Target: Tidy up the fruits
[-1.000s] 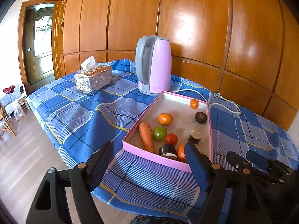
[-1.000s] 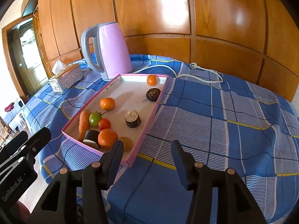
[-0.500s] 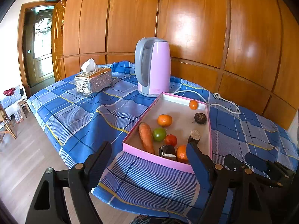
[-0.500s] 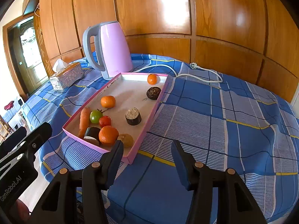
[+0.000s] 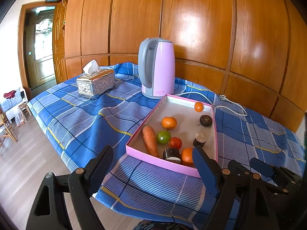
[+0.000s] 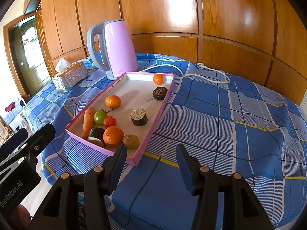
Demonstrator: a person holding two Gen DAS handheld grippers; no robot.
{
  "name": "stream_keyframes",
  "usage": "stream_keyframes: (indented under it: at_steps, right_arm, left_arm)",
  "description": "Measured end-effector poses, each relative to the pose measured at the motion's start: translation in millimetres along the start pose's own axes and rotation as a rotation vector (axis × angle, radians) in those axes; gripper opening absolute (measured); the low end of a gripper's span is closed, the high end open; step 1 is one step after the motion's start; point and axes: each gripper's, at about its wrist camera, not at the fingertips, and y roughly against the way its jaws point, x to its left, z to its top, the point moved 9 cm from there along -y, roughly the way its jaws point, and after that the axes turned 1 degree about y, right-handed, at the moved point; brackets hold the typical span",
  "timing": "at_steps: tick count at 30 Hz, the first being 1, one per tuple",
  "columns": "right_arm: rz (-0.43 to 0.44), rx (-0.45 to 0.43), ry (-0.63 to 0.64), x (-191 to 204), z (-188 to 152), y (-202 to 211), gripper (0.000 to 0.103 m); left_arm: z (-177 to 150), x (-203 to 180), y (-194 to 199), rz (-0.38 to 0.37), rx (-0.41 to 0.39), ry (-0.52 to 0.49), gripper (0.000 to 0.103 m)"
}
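Observation:
A pink-rimmed tray [image 5: 170, 165] [image 6: 168, 94] lies on the blue plaid table. It holds a carrot [image 5: 149, 140] [image 6: 87, 121], a green tomato [image 5: 163, 137] [image 6: 99, 117], a red tomato [image 5: 175, 142] [image 6: 109, 121], three oranges [image 5: 168, 123] [image 6: 112, 101], a brownish fruit [image 6: 131, 141] and dark round pieces [image 5: 205, 120] [image 6: 139, 116]. My left gripper [image 5: 153, 158] is open and empty, above the tray's near edge. My right gripper [image 6: 151, 154] is open and empty by the tray's near right corner.
A pink kettle [image 5: 157, 68] [image 6: 113, 48] stands behind the tray, its white cord and plug [image 5: 228, 100] [image 6: 203, 67] trailing right. A silver tissue box [image 5: 96, 83] [image 6: 70, 76] sits at the left. Wood panelling backs the table; floor lies beyond its near edge.
Both grippers have drawn back and risen slightly, so the tray sits a little farther off. Both stay open. Nothing in the tray has moved.

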Motion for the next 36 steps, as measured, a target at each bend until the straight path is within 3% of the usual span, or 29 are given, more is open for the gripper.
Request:
stream_keyframes:
  at_steps: [36]
  right_arm:
    - [0.008, 0.005, 0.010, 2.1, -2.0, 0.5, 0.054]
  left_arm:
    - [2.6, 3.7, 3.8, 0.003, -0.010, 0.017, 0.088]
